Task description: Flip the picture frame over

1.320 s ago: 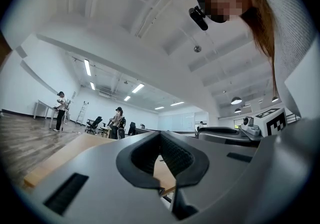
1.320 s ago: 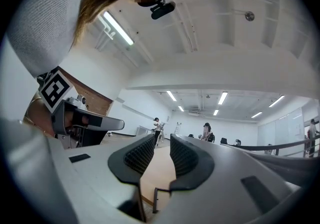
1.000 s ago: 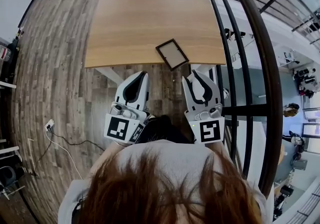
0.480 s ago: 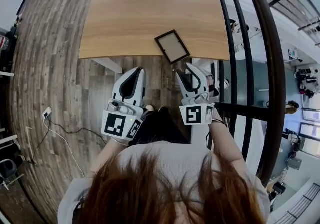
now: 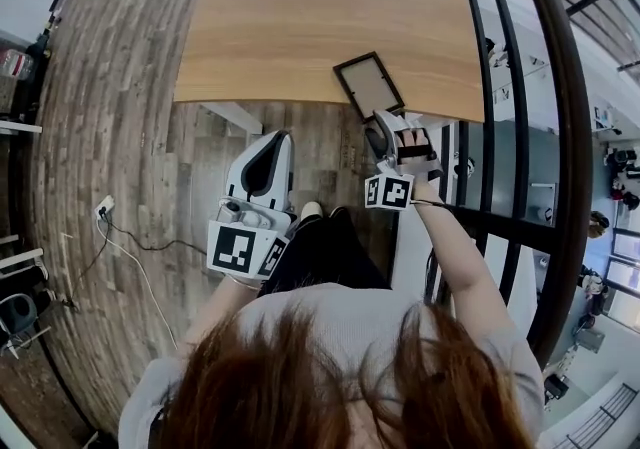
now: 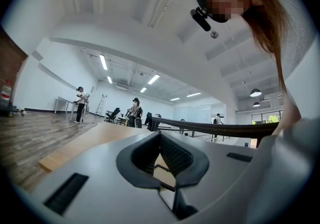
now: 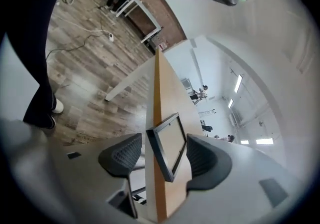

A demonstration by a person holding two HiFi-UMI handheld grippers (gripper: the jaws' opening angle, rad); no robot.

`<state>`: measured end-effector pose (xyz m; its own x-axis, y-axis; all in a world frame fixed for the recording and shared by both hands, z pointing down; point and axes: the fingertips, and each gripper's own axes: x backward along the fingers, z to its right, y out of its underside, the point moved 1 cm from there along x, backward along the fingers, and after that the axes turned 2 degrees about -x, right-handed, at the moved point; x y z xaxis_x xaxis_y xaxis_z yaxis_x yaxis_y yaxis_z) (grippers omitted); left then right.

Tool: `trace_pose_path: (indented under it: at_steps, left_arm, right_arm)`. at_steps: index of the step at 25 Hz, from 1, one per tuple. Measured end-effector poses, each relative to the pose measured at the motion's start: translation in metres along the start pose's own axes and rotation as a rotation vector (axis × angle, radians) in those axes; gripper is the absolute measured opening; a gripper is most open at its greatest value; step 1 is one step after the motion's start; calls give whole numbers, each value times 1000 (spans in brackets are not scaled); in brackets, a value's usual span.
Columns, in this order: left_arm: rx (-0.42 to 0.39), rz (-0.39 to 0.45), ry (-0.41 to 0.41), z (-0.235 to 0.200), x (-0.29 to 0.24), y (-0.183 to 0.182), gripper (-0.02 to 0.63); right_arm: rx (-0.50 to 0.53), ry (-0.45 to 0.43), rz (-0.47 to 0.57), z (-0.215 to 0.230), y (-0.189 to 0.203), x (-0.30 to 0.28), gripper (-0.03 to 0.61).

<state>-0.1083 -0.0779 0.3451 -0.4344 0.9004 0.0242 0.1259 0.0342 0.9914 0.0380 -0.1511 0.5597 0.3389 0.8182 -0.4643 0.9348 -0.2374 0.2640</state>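
Note:
The black picture frame (image 5: 369,85) lies flat at the front edge of the wooden table (image 5: 300,17), one corner past the edge. My right gripper (image 5: 392,127) is rolled on its side at that corner. In the right gripper view the frame (image 7: 170,143) stands between the jaws of the right gripper (image 7: 162,154). They have just been opening, one finger (image 7: 122,155) is below the table edge, and neither pad touches the frame. My left gripper (image 5: 272,142) hangs shut below the table's front edge, left of the frame. Its tips meet in the left gripper view (image 6: 160,135).
A black metal railing (image 5: 520,137) runs close along the right of the table. A white table leg (image 5: 235,117) stands under the front edge. A power strip and cable (image 5: 100,212) lie on the wood floor at left. Several people stand far off (image 6: 80,103).
The right gripper has dropped, rolled onto its side and come up to the frame's near corner, and its jaws have spread wide. The left gripper has sunk a little and stayed shut.

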Motion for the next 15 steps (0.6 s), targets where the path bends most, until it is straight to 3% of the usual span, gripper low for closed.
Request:
trace_pose_path:
  at_steps: [9,15]
  left_arm:
    - [-7,-43,-41,-17,10,10,6]
    - [-7,-58,-43,-21,10,14,6]
  right_arm:
    - [74,-1,-29,-19,1,-40,267]
    - [28,22,-95,-14,10,-57,265]
